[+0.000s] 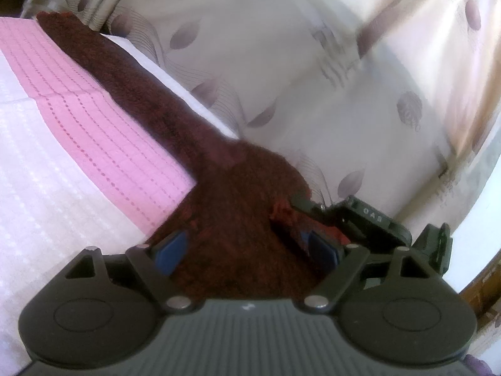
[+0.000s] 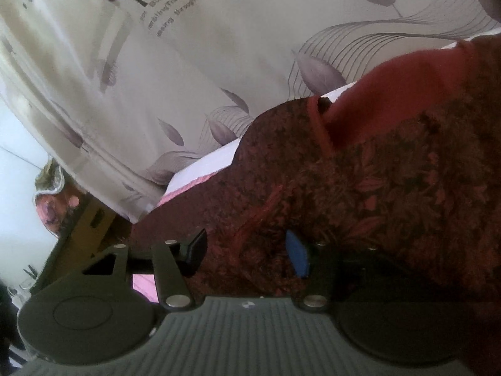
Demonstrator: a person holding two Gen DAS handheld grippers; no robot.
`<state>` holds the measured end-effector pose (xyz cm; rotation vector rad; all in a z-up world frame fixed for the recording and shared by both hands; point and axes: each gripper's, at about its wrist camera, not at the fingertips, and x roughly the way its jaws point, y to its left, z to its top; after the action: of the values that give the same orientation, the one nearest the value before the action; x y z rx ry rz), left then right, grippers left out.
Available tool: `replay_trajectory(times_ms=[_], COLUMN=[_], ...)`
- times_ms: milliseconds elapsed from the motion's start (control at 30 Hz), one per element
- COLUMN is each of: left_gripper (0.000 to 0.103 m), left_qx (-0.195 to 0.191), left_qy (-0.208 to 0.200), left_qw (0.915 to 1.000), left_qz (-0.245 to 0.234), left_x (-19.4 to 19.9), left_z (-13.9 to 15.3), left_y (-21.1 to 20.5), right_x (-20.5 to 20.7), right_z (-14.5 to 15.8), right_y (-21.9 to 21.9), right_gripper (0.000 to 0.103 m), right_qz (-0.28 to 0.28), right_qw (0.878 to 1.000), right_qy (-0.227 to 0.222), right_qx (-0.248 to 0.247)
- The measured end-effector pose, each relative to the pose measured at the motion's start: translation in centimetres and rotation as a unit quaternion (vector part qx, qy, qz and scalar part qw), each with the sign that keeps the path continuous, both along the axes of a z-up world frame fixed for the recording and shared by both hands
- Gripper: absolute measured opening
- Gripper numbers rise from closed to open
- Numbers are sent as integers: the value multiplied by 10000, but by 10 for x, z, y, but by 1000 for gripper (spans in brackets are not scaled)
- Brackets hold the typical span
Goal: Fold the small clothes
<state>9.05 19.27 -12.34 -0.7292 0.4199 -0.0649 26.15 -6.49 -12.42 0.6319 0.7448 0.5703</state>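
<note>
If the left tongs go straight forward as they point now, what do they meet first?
Most likely the dark red garment, which already fills the space between the left tongs. Beyond it hangs the leaf-print curtain; depth is unclear.

Soft daylight, washed-out whites – fisheye bending at edges (motion blur smears the curtain).

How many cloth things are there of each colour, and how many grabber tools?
Dark red garment: 1
Pink cloth: 1
White textured cover: 1
Leaf-print curtain: 1
Grippers: 2, the left gripper and the right gripper, each with the dark red garment between its jaws
Total: 6
</note>
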Motion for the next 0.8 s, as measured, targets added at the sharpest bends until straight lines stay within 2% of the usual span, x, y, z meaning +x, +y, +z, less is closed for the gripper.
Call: replay_trajectory(times_ms=[100, 167, 233, 267, 367, 467, 567, 633, 733, 800], left_gripper=[85, 85, 85, 85, 85, 85, 85, 84, 84, 69], left_qx=[-263, -549, -441, -322, -118, -192, -427, -769, -1168, -1443], left_qy=[127, 91, 115, 140, 262, 474, 740, 864, 1057, 1148], left_qw=[9996, 9983, 9985, 9989, 9985, 9957, 9896, 9836, 9704, 9645], left_qz=[63, 195, 301, 295, 465, 776, 1158, 1381, 1828, 1889], left_x=[0, -2, 3, 7, 23, 43, 67, 80, 91, 101], left_z=[8, 17, 30, 37, 50, 54, 49, 40, 25, 15], left_y=[12, 28, 47, 56, 94, 140, 195, 232, 280, 302], right_x=[0, -13, -31, -38, -69, -98, -127, -137, -144, -146], right_z=[4, 17, 31, 35, 39, 40, 36, 31, 26, 27], right_y=[-5, -16, -30, -35, -49, -52, -51, -51, -51, -50], right_gripper=[57, 61, 63, 66, 66, 66, 66, 67, 67, 68], right_qz=[-64, -301, -376, -376, -285, -80, 76, 164, 196, 188], right_qw=[9998, 9989, 9967, 9962, 9951, 9968, 9960, 9955, 9958, 9954], right_qy=[110, -150, -484, -502, -510, -667, -880, -892, -834, -873], right_qx=[122, 324, 540, 596, 793, 444, -118, -264, -319, -336])
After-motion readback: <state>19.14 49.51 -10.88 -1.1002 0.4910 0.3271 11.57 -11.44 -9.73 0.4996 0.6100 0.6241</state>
